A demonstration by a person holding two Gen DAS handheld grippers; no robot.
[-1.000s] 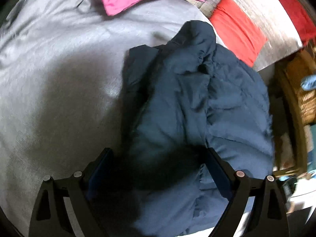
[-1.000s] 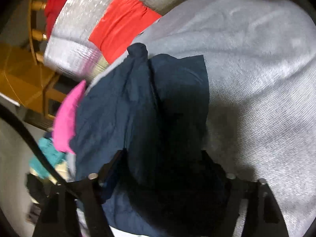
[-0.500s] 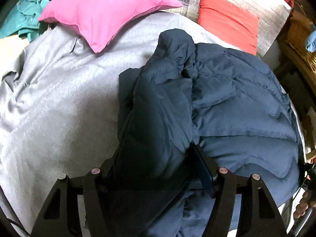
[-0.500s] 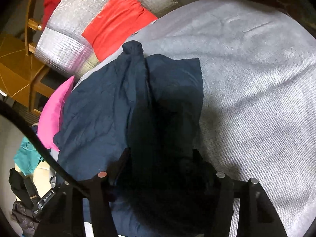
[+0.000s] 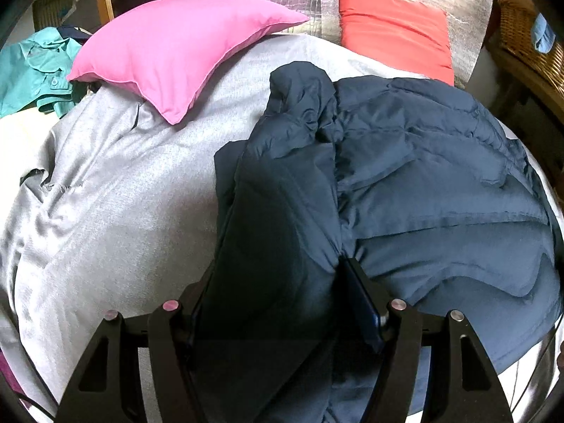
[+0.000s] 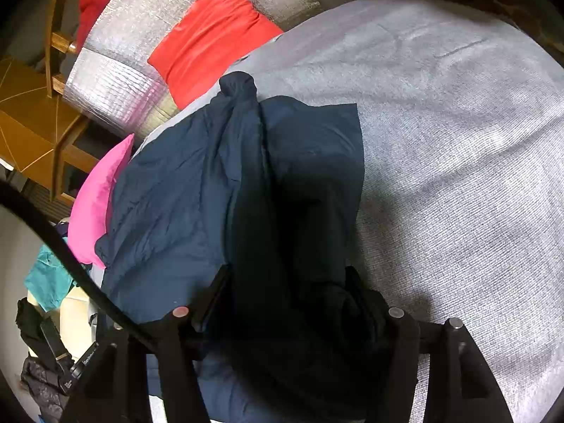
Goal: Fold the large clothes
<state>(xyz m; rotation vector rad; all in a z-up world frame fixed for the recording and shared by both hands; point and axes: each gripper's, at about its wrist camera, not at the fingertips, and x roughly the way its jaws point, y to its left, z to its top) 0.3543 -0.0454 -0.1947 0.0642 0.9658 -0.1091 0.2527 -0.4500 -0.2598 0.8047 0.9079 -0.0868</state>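
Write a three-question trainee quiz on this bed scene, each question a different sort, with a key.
1. True or false: the left hand-held gripper has a fold of the navy padded jacket between its fingers.
2. Multiple choice: in the left wrist view, the pink pillow lies A) on top of the jacket, B) on the grey bedcover, apart from the jacket, C) under the red cushion.
3. Fill in: the right hand-held gripper is closed on dark ____ fabric.

Key: 1 true; 2 B; 3 jacket.
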